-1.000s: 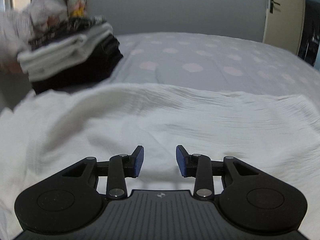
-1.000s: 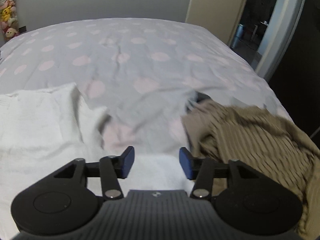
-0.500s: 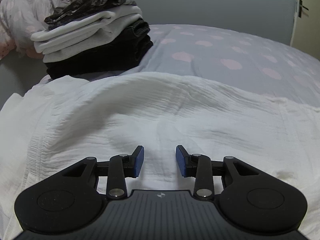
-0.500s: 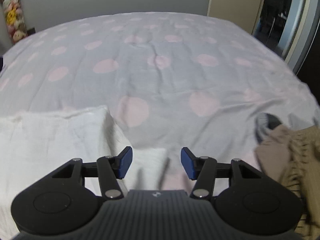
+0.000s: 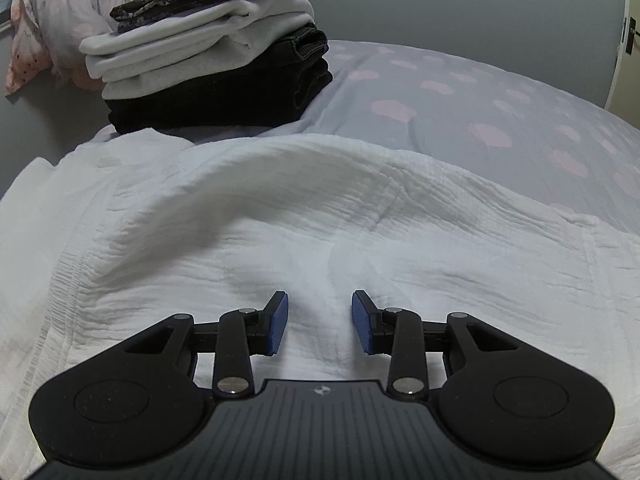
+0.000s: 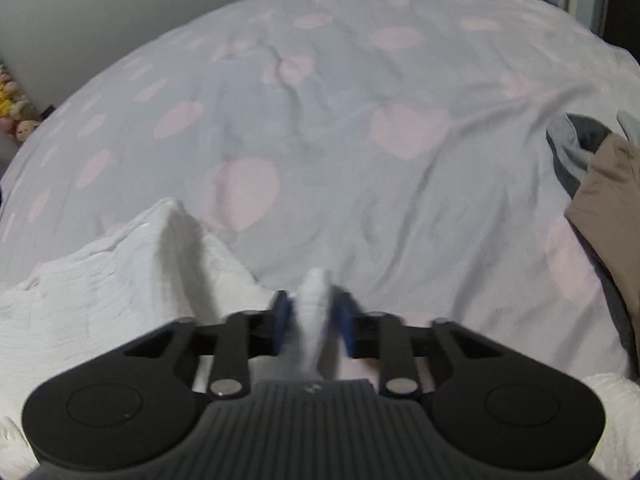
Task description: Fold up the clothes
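A white crinkled garment (image 5: pixel 320 216) lies spread on the bed. My left gripper (image 5: pixel 319 322) is open just above it, blue pads apart, holding nothing. In the right wrist view the same white garment (image 6: pixel 112 280) lies at the lower left. My right gripper (image 6: pixel 314 322) is shut on a pinched fold of it (image 6: pixel 316 312), which stands up between the pads. The view is blurred by motion.
A stack of folded clothes (image 5: pixel 216 64), black, white and patterned, sits at the bed's far left. Crumpled bedding (image 5: pixel 52 20) lies behind it. A brown ribbed garment (image 6: pixel 608 196) over grey cloth lies at the right. The grey bedspread with pink spots (image 6: pixel 340 128) stretches ahead.
My right gripper has closed on a fold of the white garment; it was open before. The left gripper has turned left and dipped closer to the garment, staying open.
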Demonstrator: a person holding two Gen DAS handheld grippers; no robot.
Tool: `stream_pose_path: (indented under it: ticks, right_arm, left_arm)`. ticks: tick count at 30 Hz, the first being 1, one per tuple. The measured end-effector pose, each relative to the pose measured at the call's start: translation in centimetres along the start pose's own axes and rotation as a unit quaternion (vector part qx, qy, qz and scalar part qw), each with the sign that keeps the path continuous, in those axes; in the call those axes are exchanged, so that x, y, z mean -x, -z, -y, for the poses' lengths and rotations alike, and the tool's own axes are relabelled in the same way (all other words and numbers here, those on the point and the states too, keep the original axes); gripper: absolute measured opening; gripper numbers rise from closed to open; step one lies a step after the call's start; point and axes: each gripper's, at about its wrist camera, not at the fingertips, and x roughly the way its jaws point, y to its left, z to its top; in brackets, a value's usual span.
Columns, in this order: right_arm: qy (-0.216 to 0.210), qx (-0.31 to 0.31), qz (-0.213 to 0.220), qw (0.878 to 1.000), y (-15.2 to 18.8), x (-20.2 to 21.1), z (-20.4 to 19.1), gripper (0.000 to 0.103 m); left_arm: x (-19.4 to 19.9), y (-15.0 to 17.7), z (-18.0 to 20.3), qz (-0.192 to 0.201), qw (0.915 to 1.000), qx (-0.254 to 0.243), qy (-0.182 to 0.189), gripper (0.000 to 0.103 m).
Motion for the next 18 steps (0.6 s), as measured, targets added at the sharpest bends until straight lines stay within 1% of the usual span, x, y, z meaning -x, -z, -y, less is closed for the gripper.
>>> stream_pose_path:
  ticks: [2, 5, 9, 13, 16, 18]
  right_arm:
    - [0.006, 0.017, 0.02, 1.0, -0.5, 0.8, -0.5, 0.009]
    - [0.018, 0.032, 0.048, 0.998, -2.7, 1.9, -0.6, 0.009]
    - [0.067, 0.05, 0.074, 0.994, -6.8, 2.2, -0.1, 0.009]
    - [0.117, 0.068, 0.087, 0.987, -10.5, 0.8, 0.5, 0.009]
    - [0.149, 0.09, 0.089, 0.981, -12.4, -1.2, 0.3, 0.009]
    - [0.162, 0.098, 0.093, 0.977, -13.4, -2.5, 0.2, 0.009]
  left_arm:
    - [0.3, 0.0, 0.2, 0.009, 0.9999, -0.008, -0.004, 0.042]
    - [0.6, 0.0, 0.3, 0.02, 0.9996, -0.015, -0.013, 0.042]
    - [0.8, 0.0, 0.3, 0.028, 0.9992, -0.018, -0.022, 0.042]
    - [0.8, -0.1, 0.3, 0.037, 0.9989, -0.019, -0.024, 0.042]
    - [0.7, -0.2, 0.3, 0.04, 0.9988, -0.018, -0.021, 0.042]
    - [0.4, -0.2, 0.3, 0.042, 0.9985, -0.02, -0.027, 0.042]
